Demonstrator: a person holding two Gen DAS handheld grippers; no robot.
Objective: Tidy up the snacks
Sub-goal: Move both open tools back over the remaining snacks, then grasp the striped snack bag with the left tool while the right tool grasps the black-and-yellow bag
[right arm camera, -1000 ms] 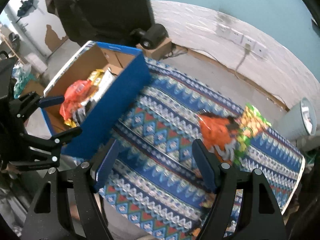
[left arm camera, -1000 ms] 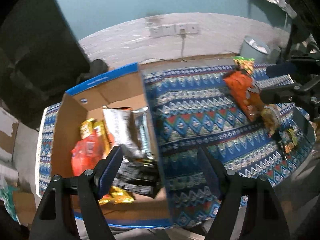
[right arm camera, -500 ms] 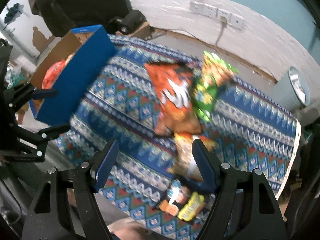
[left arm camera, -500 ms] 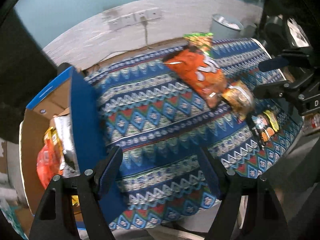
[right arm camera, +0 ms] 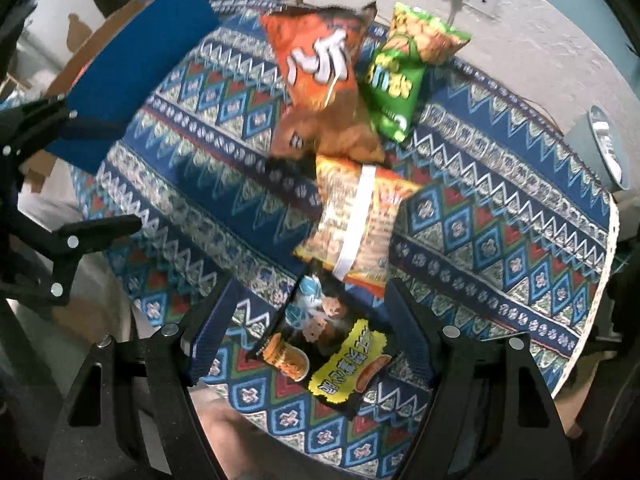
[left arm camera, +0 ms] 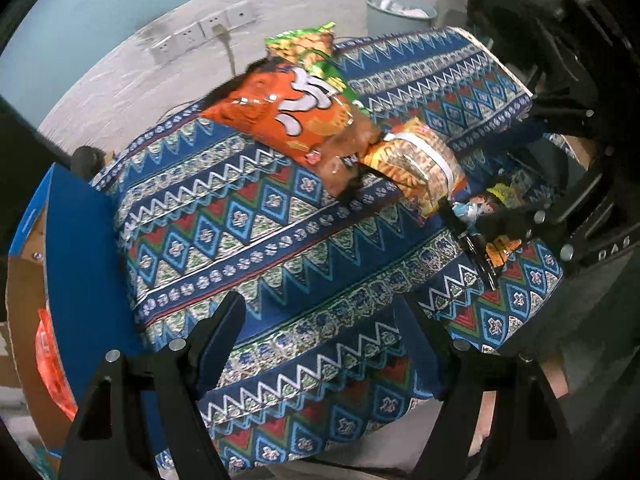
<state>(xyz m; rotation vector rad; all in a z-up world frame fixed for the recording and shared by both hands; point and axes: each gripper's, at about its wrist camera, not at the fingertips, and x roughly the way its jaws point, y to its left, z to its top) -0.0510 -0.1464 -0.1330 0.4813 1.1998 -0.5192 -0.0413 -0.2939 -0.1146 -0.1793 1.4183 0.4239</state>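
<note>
- Two black two-finger grippers pointed steeply down over a table draped in a blue zigzag-and-diamond patterned cloth [right arm camera: 500, 216].
- Right gripper [right arm camera: 308, 332]: jaws spread wide, gripping nothing, straddling a small black snack packet with a yellow label [right arm camera: 332, 344] lying flat on the cloth.
- Left gripper [left arm camera: 320, 340]: jaws spread, empty, over bare cloth near the table's front edge.
- Just beyond the black packet lay a clear bag of golden snacks with a white band [right arm camera: 356, 224], its near end touching the packet.
- Farther on, a large orange crinkled chip bag [right arm camera: 320, 80], overlapping the banded bag's far end.
- Beside it, partly tucked under, a green chip bag [right arm camera: 404, 68].
- Blue-sided cardboard box [left arm camera: 76, 280] stood at the table's left end; an orange packet showed inside.
- Farthest: white wall sockets [left arm camera: 204, 36], grey bin [left arm camera: 396, 10].
</note>
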